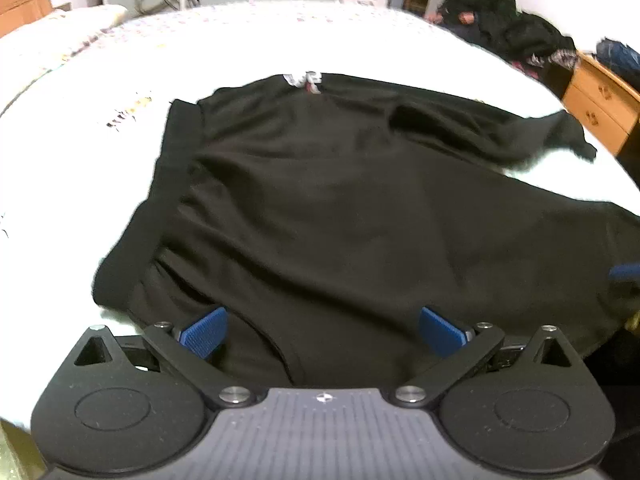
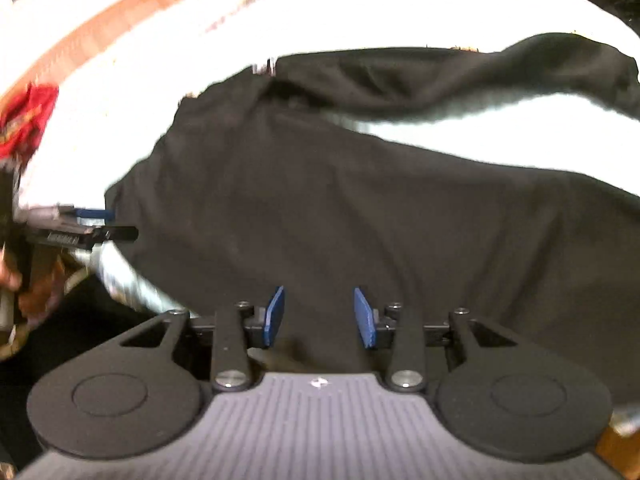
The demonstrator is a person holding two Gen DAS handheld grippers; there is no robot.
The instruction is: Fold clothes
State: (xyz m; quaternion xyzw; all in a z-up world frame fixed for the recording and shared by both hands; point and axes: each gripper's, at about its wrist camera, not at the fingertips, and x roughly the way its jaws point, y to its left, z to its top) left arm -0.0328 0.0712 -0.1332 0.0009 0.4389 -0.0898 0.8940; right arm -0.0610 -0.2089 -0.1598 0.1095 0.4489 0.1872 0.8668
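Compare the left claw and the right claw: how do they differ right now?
The left claw is spread wide, its blue pads far apart; the right claw is open more narrowly. The left claw sits near the left edge of the black fabric garment; the right claw sits further right along the near edge. Both are open, holding nothing.

the garment [image 1: 328, 200] lies spread on the bed [image 1: 80, 128] in front of you, its near edge just before both grippers, and one sleeve [image 1: 520, 132] reaches out to the right at the far side. your left gripper [image 1: 322, 334] is at the near left part, your right gripper [image 2: 319, 316] at the near right. behind the bed at the right stands a nightstand [image 1: 600, 104].
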